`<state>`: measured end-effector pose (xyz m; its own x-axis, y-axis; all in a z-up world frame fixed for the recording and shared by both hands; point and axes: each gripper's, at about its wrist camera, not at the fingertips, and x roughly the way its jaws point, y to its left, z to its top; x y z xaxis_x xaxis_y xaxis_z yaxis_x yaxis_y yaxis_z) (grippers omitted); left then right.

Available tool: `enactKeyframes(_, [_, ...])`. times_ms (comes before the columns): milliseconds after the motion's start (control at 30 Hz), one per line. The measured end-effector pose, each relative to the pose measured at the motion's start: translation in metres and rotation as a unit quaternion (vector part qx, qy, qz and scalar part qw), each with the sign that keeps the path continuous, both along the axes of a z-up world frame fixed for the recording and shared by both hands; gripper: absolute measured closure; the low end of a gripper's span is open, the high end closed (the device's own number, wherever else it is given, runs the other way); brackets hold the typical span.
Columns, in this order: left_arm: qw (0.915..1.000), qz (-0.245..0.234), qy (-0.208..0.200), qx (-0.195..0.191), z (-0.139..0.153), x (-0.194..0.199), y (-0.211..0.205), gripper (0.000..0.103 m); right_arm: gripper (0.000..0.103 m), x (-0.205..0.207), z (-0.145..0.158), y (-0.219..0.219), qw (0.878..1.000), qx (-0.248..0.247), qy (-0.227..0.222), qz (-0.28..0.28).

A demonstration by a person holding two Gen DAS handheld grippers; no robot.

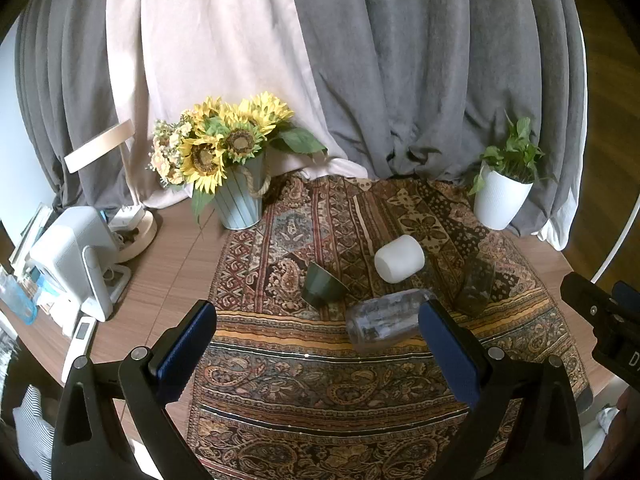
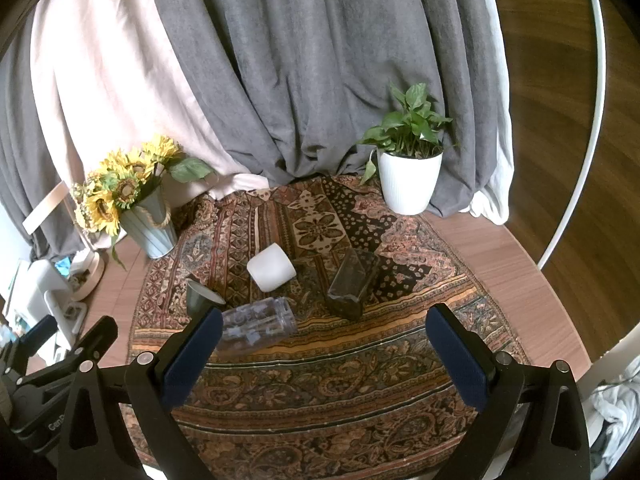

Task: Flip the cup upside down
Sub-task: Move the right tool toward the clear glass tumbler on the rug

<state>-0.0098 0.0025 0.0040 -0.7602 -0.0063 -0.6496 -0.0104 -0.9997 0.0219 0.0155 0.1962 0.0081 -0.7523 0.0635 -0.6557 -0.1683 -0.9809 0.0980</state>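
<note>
Several cups lie on their sides on a patterned cloth [image 1: 320,380]. A white cup [image 1: 399,258] lies mid-cloth, also in the right wrist view [image 2: 271,267]. A dark green cup [image 1: 322,285] lies to its left [image 2: 200,299]. A clear plastic cup [image 1: 384,320] lies nearest [image 2: 256,326]. A dark smoky glass [image 1: 476,284] lies to the right [image 2: 354,284]. My left gripper [image 1: 318,348] is open and empty, short of the clear cup. My right gripper [image 2: 324,344] is open and empty above the cloth's near part.
A sunflower bucket [image 1: 240,196] stands at the back left and a white plant pot [image 1: 500,200] at the back right. A white device [image 1: 76,260] and lamp base sit at the table's left edge. Grey curtains hang behind.
</note>
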Motion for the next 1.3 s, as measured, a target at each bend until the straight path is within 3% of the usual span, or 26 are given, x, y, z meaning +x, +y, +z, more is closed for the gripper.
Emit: enactKeyframes(1300, [0.9998,-0.016,-0.010,-0.007,-0.005,-0.017,0.014,0.000,0.001,-0.014,-0.008,0.004,1.000,0.003,-0.010,-0.002])
